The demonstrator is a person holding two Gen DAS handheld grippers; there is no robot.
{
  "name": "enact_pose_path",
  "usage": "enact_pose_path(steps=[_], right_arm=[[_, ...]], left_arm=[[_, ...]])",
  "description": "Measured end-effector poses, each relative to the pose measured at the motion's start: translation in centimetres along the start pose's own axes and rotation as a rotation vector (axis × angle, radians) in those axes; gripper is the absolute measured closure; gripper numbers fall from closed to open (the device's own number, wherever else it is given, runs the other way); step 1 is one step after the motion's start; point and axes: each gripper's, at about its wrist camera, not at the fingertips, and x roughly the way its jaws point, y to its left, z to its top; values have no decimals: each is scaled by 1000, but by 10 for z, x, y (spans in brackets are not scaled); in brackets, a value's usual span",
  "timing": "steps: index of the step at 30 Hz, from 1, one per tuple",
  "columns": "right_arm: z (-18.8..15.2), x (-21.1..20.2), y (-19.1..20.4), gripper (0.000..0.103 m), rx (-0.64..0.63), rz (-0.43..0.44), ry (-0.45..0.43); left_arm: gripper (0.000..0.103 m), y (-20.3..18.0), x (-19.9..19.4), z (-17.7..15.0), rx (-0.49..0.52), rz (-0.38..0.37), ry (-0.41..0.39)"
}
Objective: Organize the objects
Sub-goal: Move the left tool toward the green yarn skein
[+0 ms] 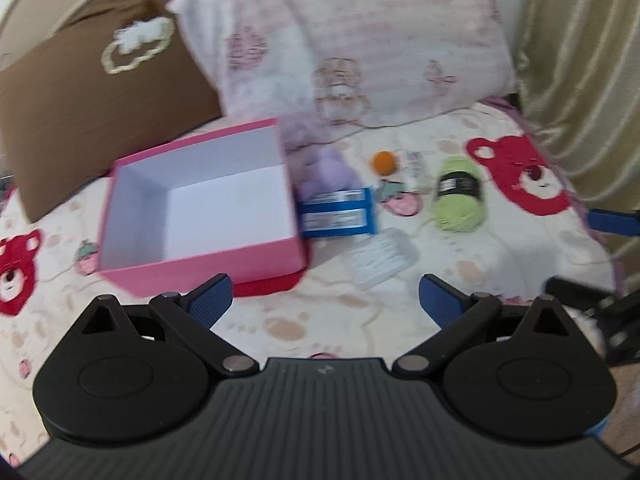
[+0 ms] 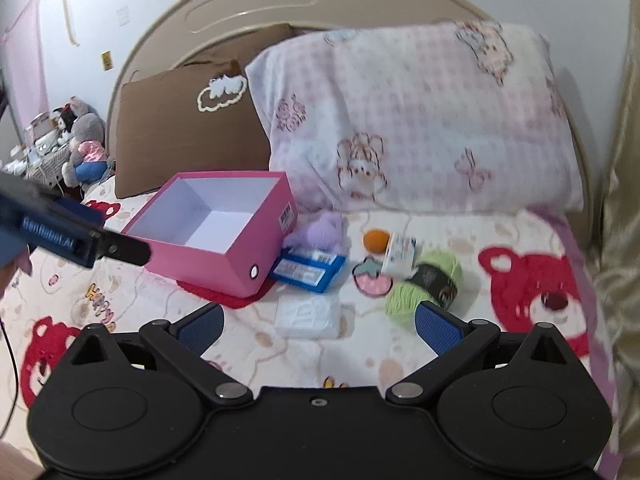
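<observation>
The left gripper [image 1: 326, 300] hangs over the bed [image 1: 328, 328] with its blue-padded fingers [image 1: 210, 300] spread wide and nothing between them. Ahead of it and to its left lies the open pink box [image 1: 200, 208], white inside and holding nothing, sitting on a red lid [image 1: 272, 284] that shows under its near corner. Just right of the box, touching or nearly touching its side, lies a blue packet [image 1: 338, 218] with white labels, and behind that a lilac plush toy [image 1: 328, 172] (too blurred to tell its shape). A clear plastic pack [image 1: 380, 258] lies nearest the left gripper, just ahead between its fingertips and a little to the right. Farther back sit a small orange ball [image 1: 382, 161], a small white carton [image 1: 414, 168] beside it, and a skein of green yarn [image 1: 460, 194] with a black band to the right. The right gripper [image 2: 318, 320] is likewise wide apart and holds nothing; the clear plastic pack lies directly ahead between its fingers, the green yarn just beyond its right fingertip, the pink box ahead to the left. A pink checked pillow [image 2: 420, 120] and a brown cushion [image 2: 180, 132] lean against the headboard [image 2: 280, 16] behind the things.
</observation>
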Motion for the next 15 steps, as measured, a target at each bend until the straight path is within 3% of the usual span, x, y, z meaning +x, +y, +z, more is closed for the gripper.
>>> enact_pose_path(steps=[6, 10, 13, 15], right_arm=[[1, 22, -16, 0, -34, -57, -16], [0, 37, -37, 1, 42, 3, -30], [-1, 50, -48, 1, 87, 0, -26], [-2, 61, -55, 1, 113, 2, -13]], left_arm=[[3, -29, 27, 22, 16, -112, -25], [3, -49, 48, 30, 63, -132, -76], [3, -60, 63, 35, 76, -160, -120], [1, -65, 73, 39, 69, -132, -159]])
